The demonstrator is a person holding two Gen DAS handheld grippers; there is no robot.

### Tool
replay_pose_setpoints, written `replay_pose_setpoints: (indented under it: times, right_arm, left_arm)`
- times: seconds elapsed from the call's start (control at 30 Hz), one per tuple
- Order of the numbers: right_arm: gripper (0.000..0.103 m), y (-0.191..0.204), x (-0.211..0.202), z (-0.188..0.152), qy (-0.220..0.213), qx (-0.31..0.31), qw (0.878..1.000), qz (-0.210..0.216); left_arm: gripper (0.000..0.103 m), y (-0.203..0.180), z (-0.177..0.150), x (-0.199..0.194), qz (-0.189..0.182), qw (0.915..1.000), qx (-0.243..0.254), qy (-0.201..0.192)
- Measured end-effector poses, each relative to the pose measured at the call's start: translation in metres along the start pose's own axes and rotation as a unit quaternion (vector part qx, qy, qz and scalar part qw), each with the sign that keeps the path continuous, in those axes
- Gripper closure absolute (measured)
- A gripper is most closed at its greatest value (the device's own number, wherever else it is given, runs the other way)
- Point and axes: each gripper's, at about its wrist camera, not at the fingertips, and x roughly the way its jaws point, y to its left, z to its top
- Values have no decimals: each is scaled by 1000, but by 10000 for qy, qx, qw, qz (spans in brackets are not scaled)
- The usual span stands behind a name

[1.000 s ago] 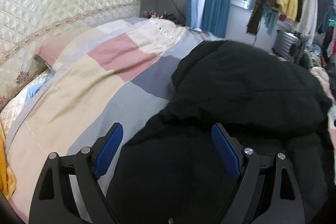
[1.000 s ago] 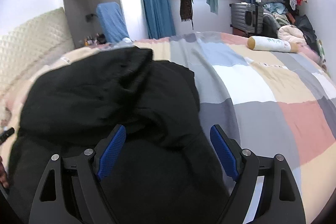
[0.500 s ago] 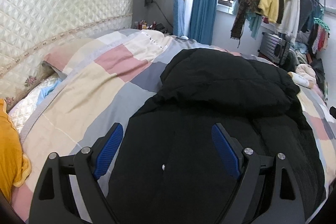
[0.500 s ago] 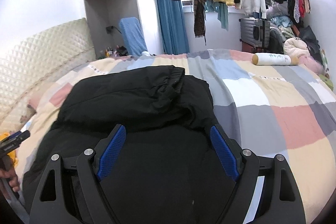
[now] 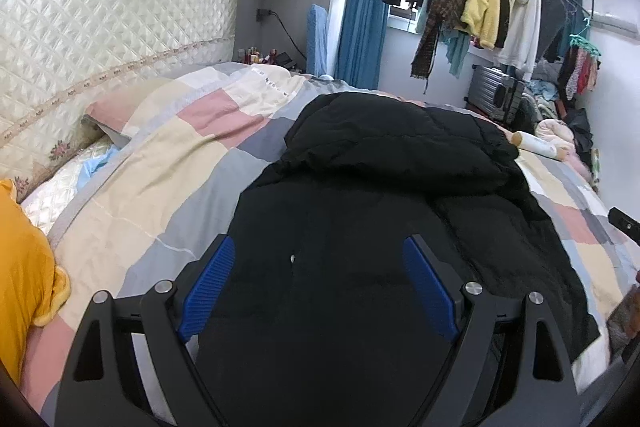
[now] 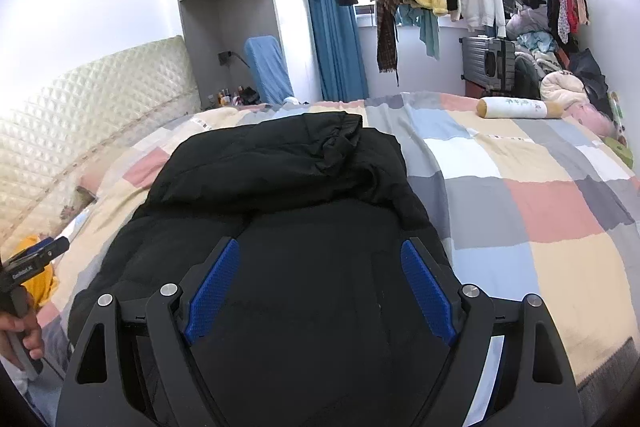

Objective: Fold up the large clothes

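Black coat (image 5: 360,227) lay folded over itself mid-bed on the checked quilt (image 6: 520,187). I had pulled both claws, left (image 5: 316,285) and right (image 6: 320,287), back and up, jaws wide, holding nothing. Fold looked placed; next fold pending.

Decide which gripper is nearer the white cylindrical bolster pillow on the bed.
Right. The right gripper hangs over the black padded jacket on the white cylindrical bolster pillow side; the left gripper sits farther across.

Both wrist cams above bed, share jacket (image 5: 360,227).
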Motion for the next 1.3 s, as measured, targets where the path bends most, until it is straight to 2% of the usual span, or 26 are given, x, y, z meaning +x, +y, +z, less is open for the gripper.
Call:
replay_pose_setpoints:
  times: [0.13, 0.23, 0.4, 0.5, 0.63, 0.77, 0.8, 1.0, 1.07, 1.2, 1.3]
  right_arm:
    - [21, -5, -9, 0, 83, 153, 9998, 138]
    - [21, -14, -16, 7, 164, 290, 9991, 260]
    - [21, -47, -24, 10, 722, 676, 9926, 708]
    - [21, -73, -23, 6, 1266, 866, 9824, 1066]
    - [21, -110, -20, -11, 1784, 1242, 9674, 1297]
    - [21, -136, 0, -38, 2591, 1343, 9472, 1329]
    - [21, -140, 3, -45, 2693, 1362, 9434, 1376]
    - [21, -160, 30, -82, 3178, 1828, 9154, 1659]
    - [21, -163, 40, -90, 3334, 1888, 9067, 1763]
    - [21, -164, 57, -101, 3509, 1923, 8955, 1947]
    - [21, -162, 68, -108, 3742, 1775, 8911, 1855]
  left_arm:
    - [16, 10, 0, -11, -229, 9995, -177, 126]
    - [16, 26, 5, -17, -485, 9968, -509, 368]
    - [16, 57, 11, -11, -744, 9869, -840, 1162]
    - [16, 77, 7, 3, -753, 9763, -934, 1799]
    - [16, 97, -6, 22, -670, 9616, -1111, 2417]
    - [17, 108, -23, 47, -845, 9357, -1478, 3089]
    - [18, 108, -28, 54, -887, 9290, -1583, 3226]
    - [18, 106, -47, 86, -793, 9035, -1753, 3831]
    - [18, 104, -51, 94, -830, 8970, -1814, 3944]
    - [16, 101, -58, 102, -848, 8919, -1884, 4023]
    - [15, 101, -64, 109, -841, 8871, -1987, 4081]
